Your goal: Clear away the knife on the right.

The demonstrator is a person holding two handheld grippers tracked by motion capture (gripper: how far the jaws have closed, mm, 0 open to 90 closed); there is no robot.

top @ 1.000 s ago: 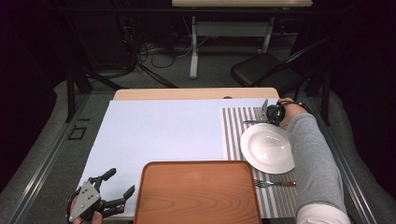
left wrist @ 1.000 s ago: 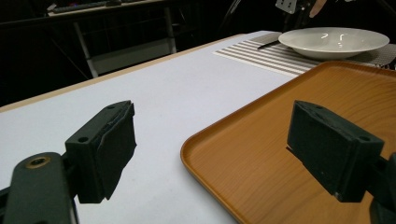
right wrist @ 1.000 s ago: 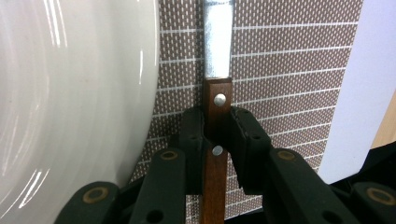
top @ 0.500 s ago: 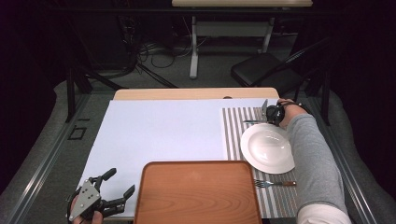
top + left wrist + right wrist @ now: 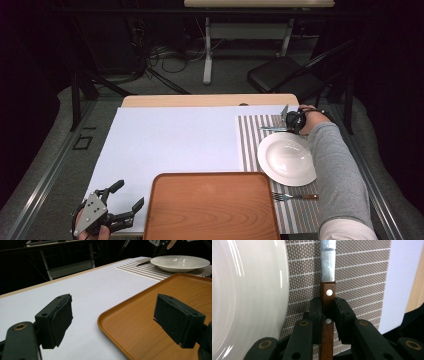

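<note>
A knife with a brown wooden handle (image 5: 328, 293) and a steel blade lies on the striped placemat (image 5: 362, 277), just beyond the white plate (image 5: 244, 295). My right gripper (image 5: 327, 311) is shut on that handle, one pad on each side. From above, the knife (image 5: 272, 129) sits at the plate's (image 5: 286, 159) far edge with the right gripper (image 5: 292, 121) at its right end. My left gripper (image 5: 129, 194) hovers open at the table's front left, by the wooden tray's (image 5: 212, 207) corner. Nothing is between its jaws (image 5: 115, 317).
A fork (image 5: 295, 196) lies on the placemat (image 5: 250, 145) in front of the plate. A pale blue sheet (image 5: 175, 140) covers most of the table. The tray (image 5: 140, 322) is bare. A black chair (image 5: 280, 75) stands behind the table.
</note>
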